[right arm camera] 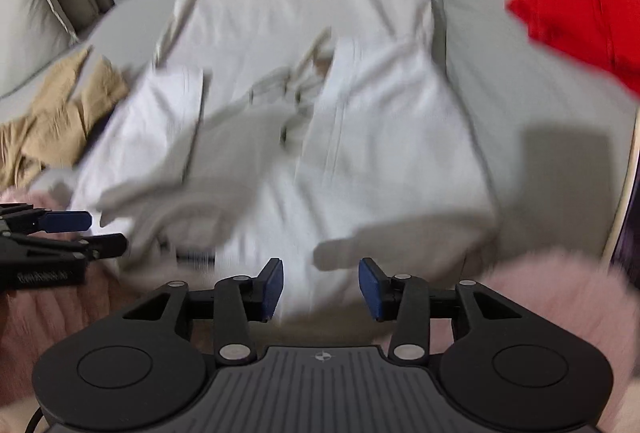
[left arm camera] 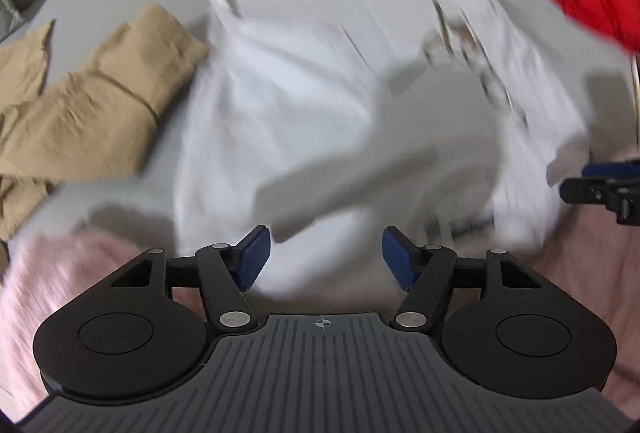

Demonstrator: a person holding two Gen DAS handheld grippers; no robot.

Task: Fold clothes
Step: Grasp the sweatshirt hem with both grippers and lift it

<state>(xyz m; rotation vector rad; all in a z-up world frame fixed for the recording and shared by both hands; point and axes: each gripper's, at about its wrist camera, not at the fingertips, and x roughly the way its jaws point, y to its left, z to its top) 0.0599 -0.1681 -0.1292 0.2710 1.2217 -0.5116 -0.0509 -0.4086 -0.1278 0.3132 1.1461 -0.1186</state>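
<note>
The white garment (right arm camera: 320,137) lies spread out in the middle of the grey bed (right arm camera: 520,105), with its near end close to my two grippers. It looks soft, thin and light, so I think it will bend and flop any way I pull it. It will not break. It could slip and bunch up if I pinch only a little of it. I think the best places to hold are the two near corners, one for each gripper, right at the hem.

My left gripper (left arm camera: 324,259) has its blue pads (left arm camera: 252,259) wide apart and nothing sits between them. It hangs over the near edge of the white garment, and I cannot tell if it touches the cloth. My right gripper (right arm camera: 320,289) is also spread wide and holds nothing.

A tan garment (left arm camera: 88,101) lies crumpled by the left edge of the bed. A red garment (right arm camera: 580,1) sits at the far right corner. Something pink and fluffy (right arm camera: 552,297) lies along the near edge. The pictures are blurry.
</note>
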